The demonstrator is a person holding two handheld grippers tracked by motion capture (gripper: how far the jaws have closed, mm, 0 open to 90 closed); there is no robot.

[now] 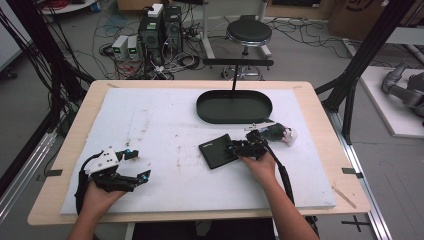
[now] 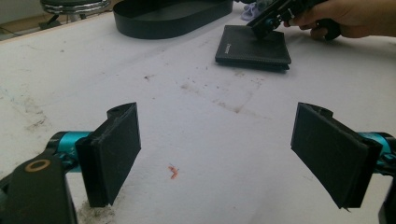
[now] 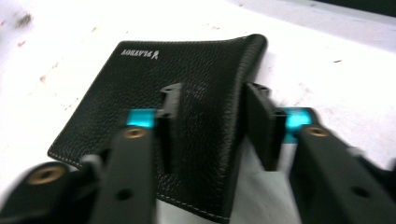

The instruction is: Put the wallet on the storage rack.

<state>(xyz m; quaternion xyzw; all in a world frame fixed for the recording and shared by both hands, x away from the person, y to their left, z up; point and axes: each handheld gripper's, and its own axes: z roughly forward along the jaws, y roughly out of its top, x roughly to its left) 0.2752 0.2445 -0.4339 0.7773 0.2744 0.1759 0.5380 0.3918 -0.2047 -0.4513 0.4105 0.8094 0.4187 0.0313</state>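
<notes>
- Right gripper (image 1: 234,148) lowered onto wallet (image 1: 218,150), jaws narrowed around its folded edge; firm pinch could not be told from blurred right gripper view.
- Left gripper (image 1: 139,164) rested near table's front left, jaws wide apart, nothing between.
- Wallet (image 3: 187,107) lay flat on white mat (image 1: 165,130), near black tray (image 1: 234,106), well apart from left gripper.

Robotics lab, computer towers (image 1: 161,31) on floor, tangled cables (image 1: 125,20), black frame posts (image 1: 367,50)
</notes>
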